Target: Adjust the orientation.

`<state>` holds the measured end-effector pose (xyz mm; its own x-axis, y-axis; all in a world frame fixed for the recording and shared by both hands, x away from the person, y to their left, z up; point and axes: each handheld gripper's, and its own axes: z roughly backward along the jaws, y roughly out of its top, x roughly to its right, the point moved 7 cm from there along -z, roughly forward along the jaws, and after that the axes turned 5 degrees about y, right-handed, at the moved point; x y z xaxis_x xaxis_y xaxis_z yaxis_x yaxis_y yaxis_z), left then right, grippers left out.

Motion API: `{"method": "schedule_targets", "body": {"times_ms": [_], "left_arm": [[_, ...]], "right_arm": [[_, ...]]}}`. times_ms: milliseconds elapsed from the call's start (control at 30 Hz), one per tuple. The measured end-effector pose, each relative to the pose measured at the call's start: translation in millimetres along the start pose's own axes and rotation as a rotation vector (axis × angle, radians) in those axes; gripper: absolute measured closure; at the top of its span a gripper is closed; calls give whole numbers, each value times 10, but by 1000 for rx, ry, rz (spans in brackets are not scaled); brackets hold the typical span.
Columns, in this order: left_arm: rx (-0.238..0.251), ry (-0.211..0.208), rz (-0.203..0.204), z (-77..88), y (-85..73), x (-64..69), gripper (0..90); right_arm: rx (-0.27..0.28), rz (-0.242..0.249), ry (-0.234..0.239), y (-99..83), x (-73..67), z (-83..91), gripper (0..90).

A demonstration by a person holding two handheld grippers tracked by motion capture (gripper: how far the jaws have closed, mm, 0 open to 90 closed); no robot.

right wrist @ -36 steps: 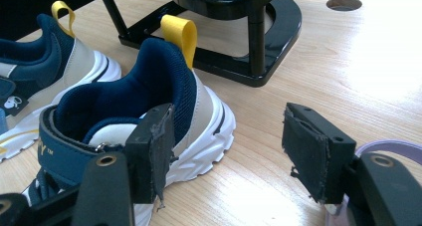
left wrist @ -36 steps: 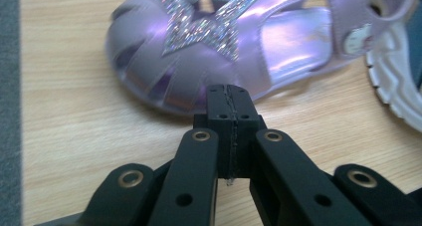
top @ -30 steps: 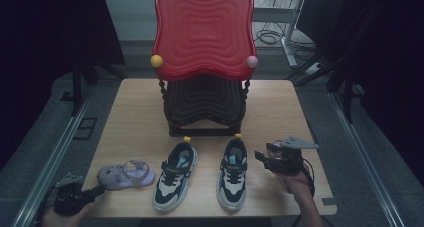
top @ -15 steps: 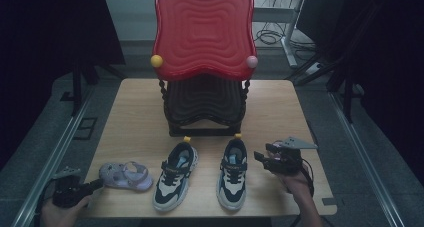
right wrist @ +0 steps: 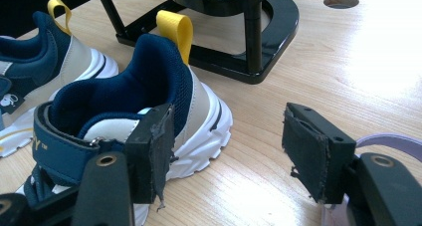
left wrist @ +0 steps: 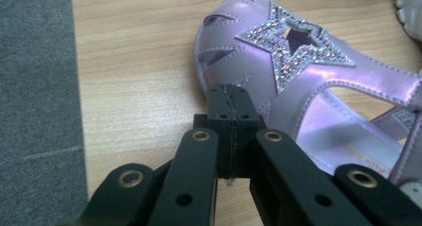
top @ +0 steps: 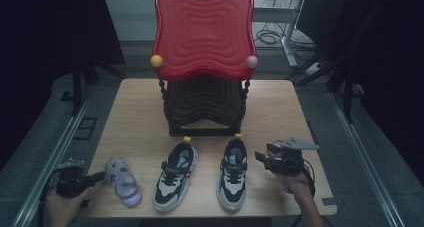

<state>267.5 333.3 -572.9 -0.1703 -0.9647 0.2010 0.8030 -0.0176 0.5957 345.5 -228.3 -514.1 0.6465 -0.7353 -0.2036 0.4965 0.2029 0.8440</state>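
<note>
A lilac sandal (top: 122,182) with a glittery star (left wrist: 293,52) lies at the table's front left, its length running toward the front edge. My left gripper (top: 99,177) is shut with nothing between its pads, and its tip (left wrist: 231,109) sits against the sandal's side. Two navy-and-white sneakers stand side by side at the front middle, the left one (top: 175,174) and the right one (top: 233,172). My right gripper (top: 261,157) is open beside the right sneaker (right wrist: 149,86); its left pad is close to the shoe's heel side and the gap (right wrist: 229,151) holds only bare table.
A black stand (top: 205,107) with a red wavy top (top: 202,32) occupies the middle of the wooden table (top: 280,112); its base (right wrist: 239,52) is just beyond the sneakers. A round hole (right wrist: 341,1) is in the tabletop. The table edge drops to grey floor (left wrist: 35,86) at the left.
The sandal has swung from lying crosswise to pointing at the front edge. The left gripper has moved a little up the table alongside it. The right gripper has stayed put.
</note>
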Motion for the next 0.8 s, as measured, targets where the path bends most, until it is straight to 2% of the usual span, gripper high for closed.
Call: {"method": "schedule_targets", "body": {"times_ms": [133,267,600,800], "left_arm": [[4,7,21,1,-29,-65,900],[0,1,17,-36,-25,-49,900],[14,-16,18,-152,131,-16,900],[16,-31,1,-228,206,1,900]], "right_arm": [[-2,-5,-3,-10,13,1,379],[-3,-3,-7,-12,13,-5,379],[-7,-2,-11,-25,23,-1,380],[-13,1,-11,-35,15,-9,379]]}}
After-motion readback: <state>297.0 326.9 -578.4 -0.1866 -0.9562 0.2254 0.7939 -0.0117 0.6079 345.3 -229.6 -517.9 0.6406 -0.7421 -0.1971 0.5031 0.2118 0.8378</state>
